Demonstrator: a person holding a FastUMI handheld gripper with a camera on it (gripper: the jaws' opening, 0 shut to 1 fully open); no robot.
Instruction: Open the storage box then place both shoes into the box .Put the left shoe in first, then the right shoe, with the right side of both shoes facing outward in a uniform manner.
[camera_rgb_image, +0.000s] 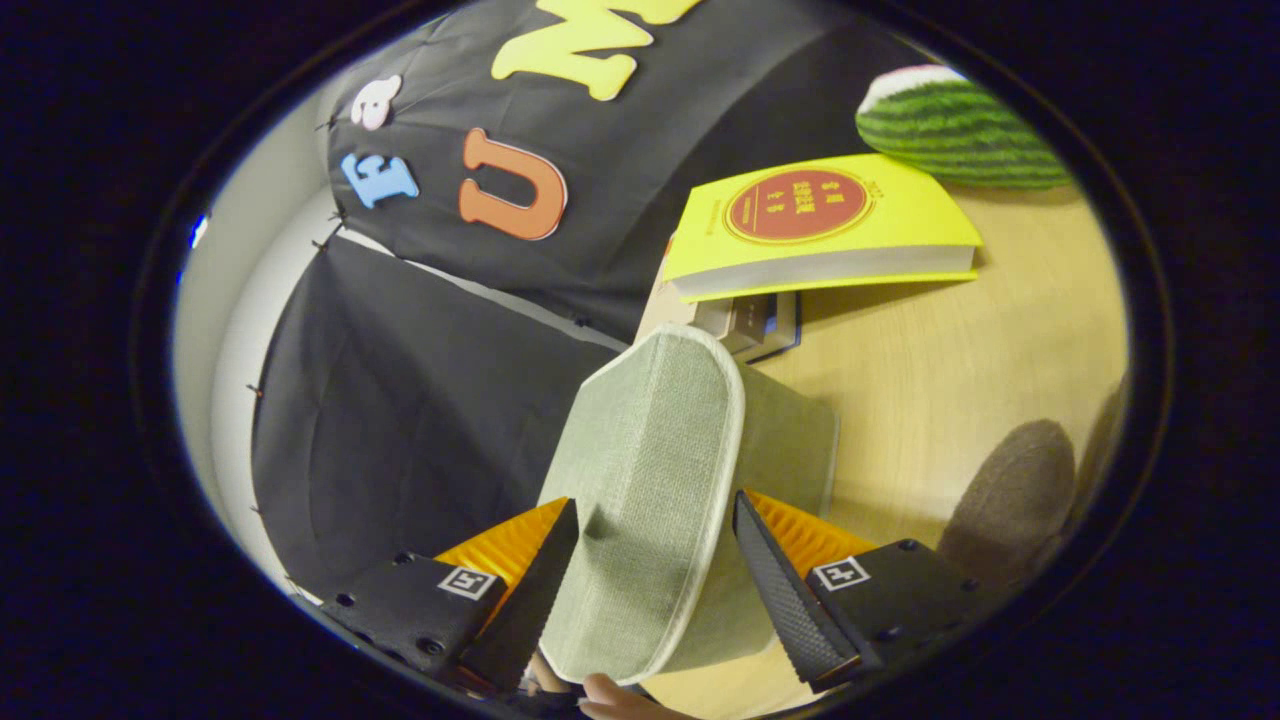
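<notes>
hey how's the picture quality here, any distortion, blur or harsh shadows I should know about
Gripper view: strong fisheye bending, so the table and yellow book look tilted and curved; warm, dim light, no glare; soft shadows under the book and beside the green fabric box; the box between the tool's fingers is sharp; a brown shape beside it is too dim to identify.
</notes>
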